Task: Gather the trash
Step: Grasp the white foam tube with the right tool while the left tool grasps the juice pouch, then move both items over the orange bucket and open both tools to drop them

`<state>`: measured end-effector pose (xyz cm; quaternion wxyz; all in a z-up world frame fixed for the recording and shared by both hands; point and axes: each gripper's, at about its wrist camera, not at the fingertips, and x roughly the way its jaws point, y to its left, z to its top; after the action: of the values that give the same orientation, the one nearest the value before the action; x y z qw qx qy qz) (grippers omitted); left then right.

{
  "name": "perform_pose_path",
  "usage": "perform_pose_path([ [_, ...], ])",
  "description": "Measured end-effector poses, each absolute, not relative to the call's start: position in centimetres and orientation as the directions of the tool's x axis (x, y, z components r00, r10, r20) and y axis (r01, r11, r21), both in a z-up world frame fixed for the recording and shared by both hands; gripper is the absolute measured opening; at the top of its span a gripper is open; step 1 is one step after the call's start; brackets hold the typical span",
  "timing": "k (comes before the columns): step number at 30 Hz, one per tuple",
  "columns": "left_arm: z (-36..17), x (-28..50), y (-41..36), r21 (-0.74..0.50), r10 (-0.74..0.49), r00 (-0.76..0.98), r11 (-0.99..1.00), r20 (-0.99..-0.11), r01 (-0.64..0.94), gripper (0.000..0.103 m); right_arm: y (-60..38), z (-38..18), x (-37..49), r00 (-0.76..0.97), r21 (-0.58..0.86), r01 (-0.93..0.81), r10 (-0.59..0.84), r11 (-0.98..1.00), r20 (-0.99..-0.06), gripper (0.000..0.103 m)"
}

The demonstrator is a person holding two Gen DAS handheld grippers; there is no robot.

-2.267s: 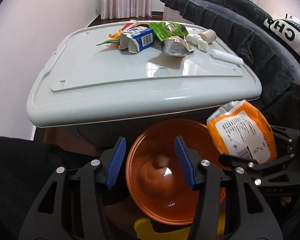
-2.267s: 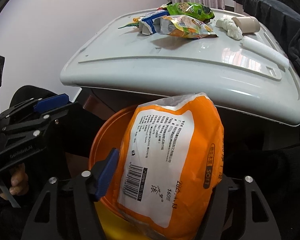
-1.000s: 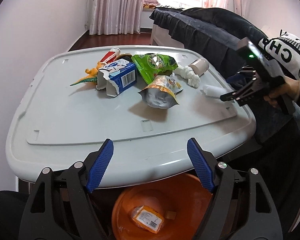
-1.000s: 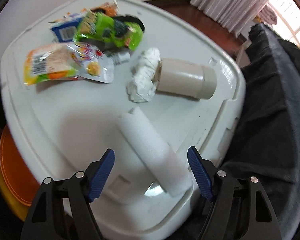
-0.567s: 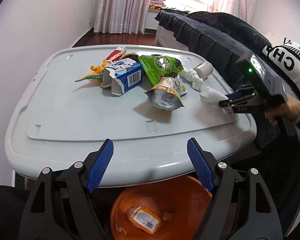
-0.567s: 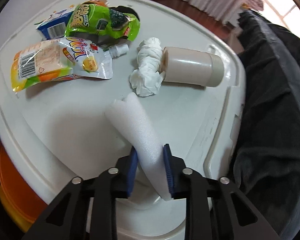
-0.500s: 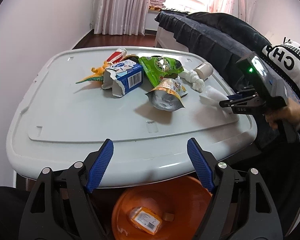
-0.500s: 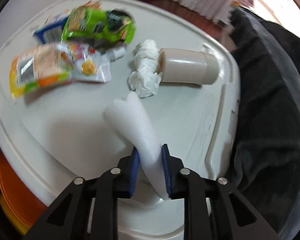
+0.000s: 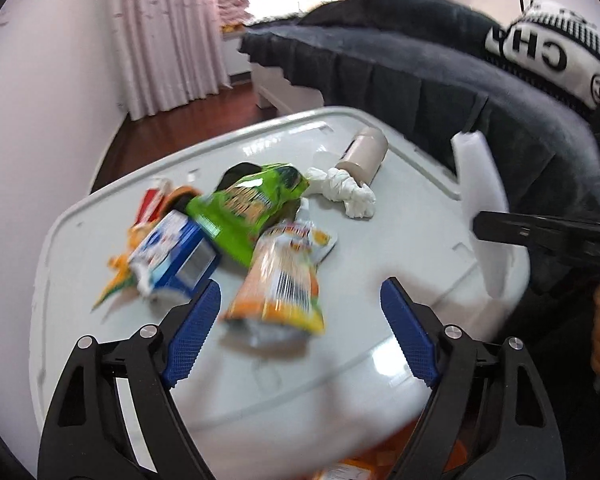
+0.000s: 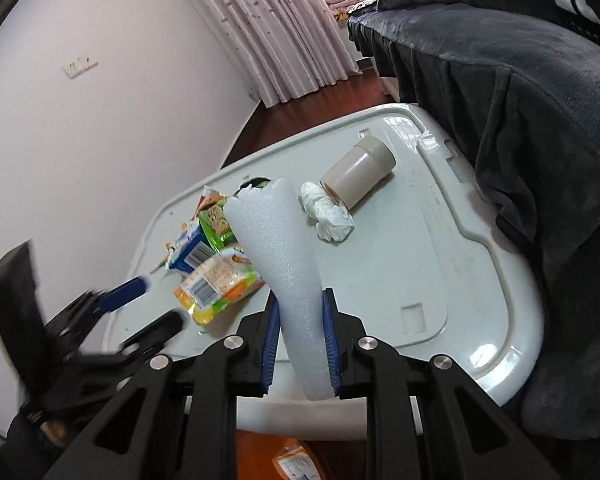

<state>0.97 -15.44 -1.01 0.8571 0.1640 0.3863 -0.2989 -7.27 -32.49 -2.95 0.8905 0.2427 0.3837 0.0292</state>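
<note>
Grey lid [image 10: 440,264]: right gripper [image 10: 299,344] clamps foam roll [image 10: 284,264]; left gripper [image 9: 300,332] opening, empty.

Only "CH" reads, in black letters on the white knit fabric [image 9: 548,54].

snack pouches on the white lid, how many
2: the green pouch sits mid-pile, and the orange-yellow pouch lies nearest the left gripper. Others may hide underneath.
</note>
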Motion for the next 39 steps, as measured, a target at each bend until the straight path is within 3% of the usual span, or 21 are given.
perform_pose_path([
  [9,-6.1,7.3,-19.2,0.104,-0.217,0.378,0.736,-0.900,0.669,0.080,-32.3,-2.8,-6.4,0.713,0.473,0.096,0.271,0.876,-0.647,0.021],
  [10,-6.5,7.5,-19.3,0.121,-0.197,0.383,0.738,-0.902,0.663,0.073,-32.3,-2.8,-6.3,0.710,0.475,0.094,0.275,0.875,-0.648,0.021],
  [11,-7.0,7.6,-19.4,0.142,-0.173,0.393,0.744,-0.903,0.653,0.055,-32.3,-2.9,-6.2,0.708,0.477,0.095,0.277,0.874,-0.649,0.021],
  [12,-7.5,7.8,-19.5,0.132,-0.165,0.380,0.753,-0.910,0.644,0.055,-32.3,-2.9,-6.3,0.707,0.477,0.096,0.278,0.874,-0.650,0.021],
  [19,-6.8,5.9,-17.5,0.028,-0.249,0.415,0.830,-0.875,0.557,0.051,-32.5,-3.0,-6.4,0.705,0.476,0.114,0.267,0.872,-0.657,0.021],
  [27,-1.4,-1.7,-13.9,-0.092,-0.453,0.447,0.774,-0.771,0.626,0.050,-32.9,-2.6,-6.9,0.728,0.460,0.143,0.222,0.876,-0.648,0.021],
  [33,0.0,-4.0,-11.1,-0.083,-0.426,0.512,0.823,-0.746,0.562,0.050,-32.6,-2.9,-6.6,0.716,0.440,0.150,0.210,0.885,-0.666,0.021],
  [39,1.0,-5.7,-8.0,-0.018,-0.315,0.596,0.893,-0.738,0.450,0.051,-32.2,-2.9,-6.4,0.711,0.422,0.147,0.201,0.895,-0.674,0.021],
])
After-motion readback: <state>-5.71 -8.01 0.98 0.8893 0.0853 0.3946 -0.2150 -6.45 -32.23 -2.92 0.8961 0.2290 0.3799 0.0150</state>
